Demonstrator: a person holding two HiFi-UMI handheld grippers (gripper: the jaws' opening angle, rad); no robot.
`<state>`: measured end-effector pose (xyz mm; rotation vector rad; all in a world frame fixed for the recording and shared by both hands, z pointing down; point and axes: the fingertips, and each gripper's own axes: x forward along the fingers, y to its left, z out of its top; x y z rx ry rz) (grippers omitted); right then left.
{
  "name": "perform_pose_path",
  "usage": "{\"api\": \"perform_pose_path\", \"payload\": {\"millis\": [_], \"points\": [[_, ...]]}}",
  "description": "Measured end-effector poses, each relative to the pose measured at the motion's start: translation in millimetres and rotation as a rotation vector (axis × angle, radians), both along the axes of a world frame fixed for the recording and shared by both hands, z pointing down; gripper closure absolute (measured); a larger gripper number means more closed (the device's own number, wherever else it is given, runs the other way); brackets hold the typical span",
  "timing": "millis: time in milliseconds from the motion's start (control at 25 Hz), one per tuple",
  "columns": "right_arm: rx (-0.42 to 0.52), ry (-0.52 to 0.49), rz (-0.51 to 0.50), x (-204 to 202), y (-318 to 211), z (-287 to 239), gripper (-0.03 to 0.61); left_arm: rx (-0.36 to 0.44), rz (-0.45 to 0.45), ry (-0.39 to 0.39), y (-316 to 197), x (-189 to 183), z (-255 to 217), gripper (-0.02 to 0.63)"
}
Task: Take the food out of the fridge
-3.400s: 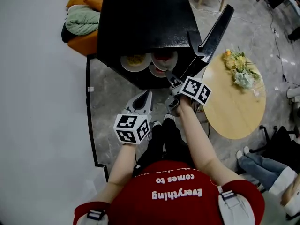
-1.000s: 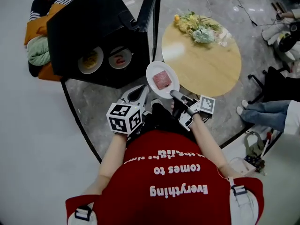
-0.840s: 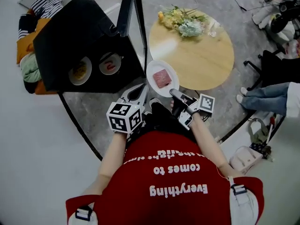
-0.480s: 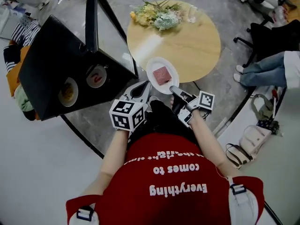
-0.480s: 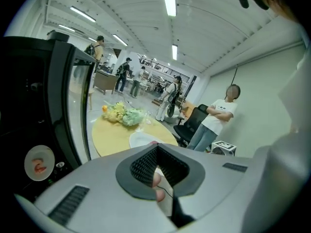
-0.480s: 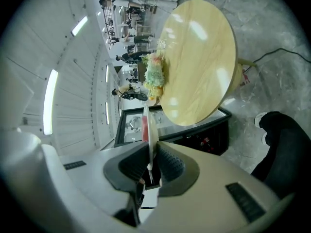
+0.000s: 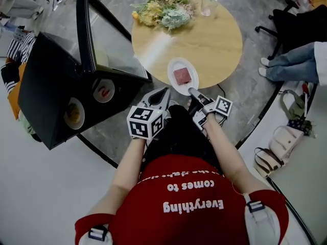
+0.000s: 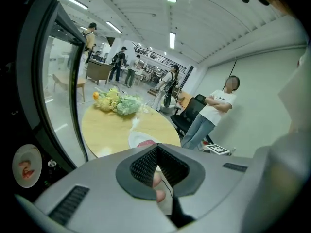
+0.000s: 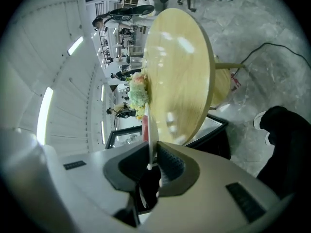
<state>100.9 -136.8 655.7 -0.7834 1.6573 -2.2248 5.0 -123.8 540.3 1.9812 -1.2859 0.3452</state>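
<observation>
The floor (image 7: 240, 103) is grey veined stone. On it stands a round, pale wooden counter (image 7: 217, 45) with a bunch of flowers (image 7: 162, 11) and a clear glass (image 7: 207, 4) at its far side. Left of it sits a low black fridge (image 7: 43, 86) with its glass door (image 7: 104, 45) swung open; inside are a plate of red food (image 7: 103, 91) and a plate of yellow food (image 7: 74, 114). Bags (image 7: 286, 131) and someone's jeans-clad legs (image 7: 291, 65) lie off to the right.

The right tongs (image 7: 192, 91) are clamped on the near rim of a white plate (image 7: 174, 68) that carries a reddish square of food (image 7: 183, 76). The plate sits over the counter's near edge; whether it rests there or hangs just above is hard to judge. The left tongs (image 7: 164, 91) are just beside the plate's left edge, apart from it, their jaws together on nothing.

The wearer's red shirt (image 7: 189, 195) reads "Everything comes to", upside down from the head view.
</observation>
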Motion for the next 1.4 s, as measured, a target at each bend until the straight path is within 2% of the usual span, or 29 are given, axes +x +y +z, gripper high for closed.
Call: {"api": "perform_pose_path", "payload": {"millis": [200, 480, 800, 1040, 1160, 1240, 1400], "points": [[-0.058, 0.043, 0.049, 0, -4, 36, 0.528, -0.037, 0.028, -0.007, -6, 4, 21, 0.615], [-0.095, 0.087, 0.09, -4, -3, 50, 0.528, -0.077, 0.061, 0.0, -6, 11, 38, 0.616], [-0.298, 0.273, 0.076, -1, 1, 69, 0.537, -0.092, 0.087, 0.006, -10, 14, 44, 0.616], [-0.351, 0.368, 0.109, 1, -2, 72, 0.534, -0.098, 0.091, 0.005, -11, 15, 46, 0.615], [-0.342, 0.447, 0.081, -1, -4, 69, 0.493, -0.099, 0.093, 0.005, -12, 15, 46, 0.615], [-0.372, 0.494, 0.048, -4, -1, 70, 0.428, -0.097, 0.095, 0.004, -12, 15, 44, 0.615], [-0.423, 0.624, 0.016, 3, 15, 73, 0.428, -0.092, 0.099, -0.002, -8, 12, 40, 0.615]]}}
